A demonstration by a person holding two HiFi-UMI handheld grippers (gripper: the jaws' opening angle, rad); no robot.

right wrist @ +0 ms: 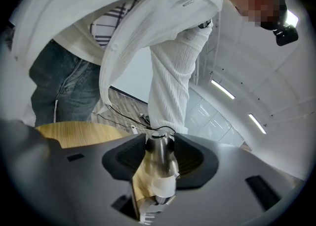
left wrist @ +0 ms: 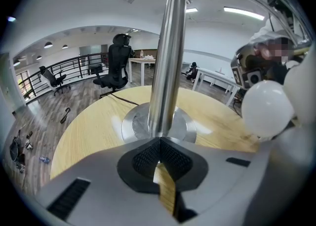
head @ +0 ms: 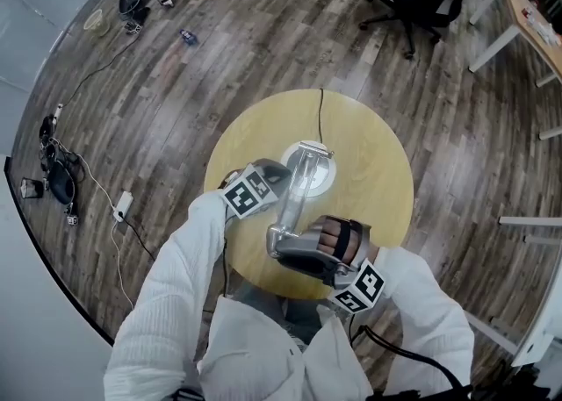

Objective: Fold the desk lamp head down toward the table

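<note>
Lamp head sits clamped between jaws of the right gripper, the left gripper pinching the pole.

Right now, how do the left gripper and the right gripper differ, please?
The right gripper is clamped on the lamp head, jaws apart around it; the left gripper grips nothing, jaws together, tips at the lamp pole. The left gripper sits by the lamp base, the right gripper at the lamp's free end. Both carry a marker cube.

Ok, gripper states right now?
Left gripper: closed, empty, tips at the lamp pole.
Right gripper: closed on the lamp head.
</note>
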